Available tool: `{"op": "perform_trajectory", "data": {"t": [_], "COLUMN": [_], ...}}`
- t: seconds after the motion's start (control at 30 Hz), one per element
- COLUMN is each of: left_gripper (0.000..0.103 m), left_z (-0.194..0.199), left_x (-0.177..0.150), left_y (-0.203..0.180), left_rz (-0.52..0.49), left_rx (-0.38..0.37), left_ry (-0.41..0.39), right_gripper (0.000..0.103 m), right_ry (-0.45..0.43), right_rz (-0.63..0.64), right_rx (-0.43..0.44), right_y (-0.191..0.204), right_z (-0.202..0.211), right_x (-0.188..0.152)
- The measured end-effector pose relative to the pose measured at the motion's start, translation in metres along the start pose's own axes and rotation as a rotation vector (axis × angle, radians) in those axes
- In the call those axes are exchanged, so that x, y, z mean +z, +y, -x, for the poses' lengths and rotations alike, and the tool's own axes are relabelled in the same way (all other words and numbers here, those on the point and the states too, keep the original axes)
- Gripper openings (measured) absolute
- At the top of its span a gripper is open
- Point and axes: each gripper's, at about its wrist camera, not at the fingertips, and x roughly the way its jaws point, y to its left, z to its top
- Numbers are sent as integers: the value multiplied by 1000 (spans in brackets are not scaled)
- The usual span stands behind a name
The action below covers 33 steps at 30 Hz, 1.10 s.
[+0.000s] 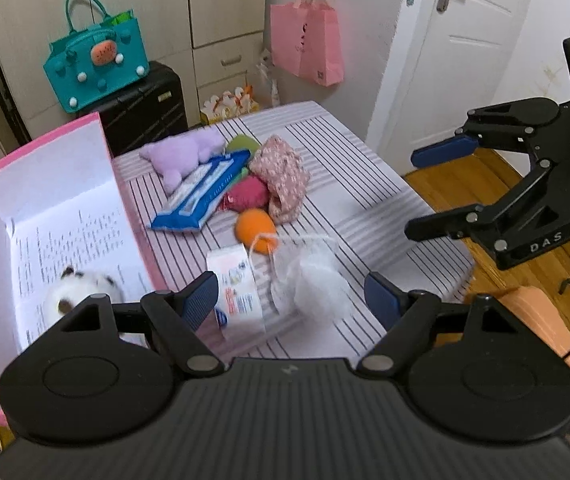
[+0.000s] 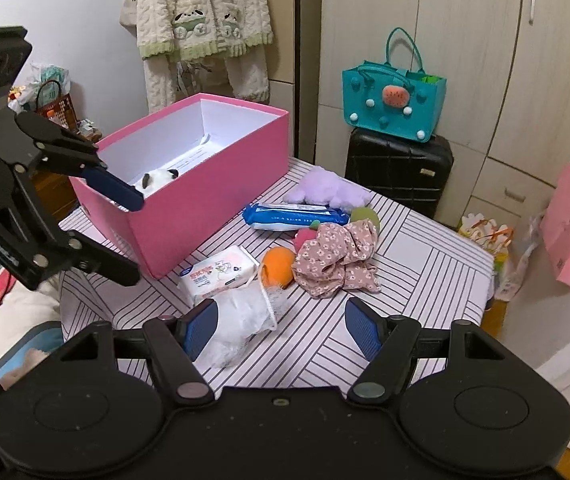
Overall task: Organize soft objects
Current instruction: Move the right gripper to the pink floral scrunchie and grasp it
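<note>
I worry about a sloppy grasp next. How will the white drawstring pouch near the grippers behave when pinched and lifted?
The white drawstring pouch looks crumpled and thin, so it will probably sag and fold, not hold shape. It seems light for its size. Its loose cord may dangle and snag the orange ball.

The black-and-white plush [image 1: 81, 288] in the pink box [image 1: 37, 168] was blurred at lower left in the left wrist view, partly behind the gripper's finger; in the right wrist view only its top showed above the box wall. The white mesh bag [image 1: 313, 276] was smeared by blur at lower centre. The red plush [image 2: 305, 236] lay mostly hidden behind the floral cloth [image 2: 337, 256]. Print on the tissue pack [image 2: 217, 270] was too small to read.
</note>
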Motion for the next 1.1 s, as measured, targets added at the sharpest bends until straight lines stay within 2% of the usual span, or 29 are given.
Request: {"op": "perform_trajectory", "data": {"t": [0.13,0.33,0.47,0.63,0.73,0.93,1.1], "left_gripper": [78,74,64,49,48,47,44], "left_z": [-20,-53,-77,-107,-120,-134,-138], "left_x": [6,18,24,28,28,28,27], "left_y": [-1,-1,2,12,17,24,15], "left_rz": [-6,-13,1,44,45,64,55], "left_rx": [23,65,109,102,140,88,108], "left_ry": [-27,-64,-83,-71,-67,-19,-14], "right_gripper": [75,75,75,75,75,75,74], "right_ry": [-5,-61,-93,-98,-107,-92,-47], "right_rz": [-18,-37,-34,9,50,15,-5], "right_rx": [19,18,8,7,-15,78,109], "right_y": [-17,-39,-52,-58,-60,-74,-79], "right_z": [-16,-42,-65,-99,-114,-137,-150], "right_x": [2,5,9,17,20,26,21]}}
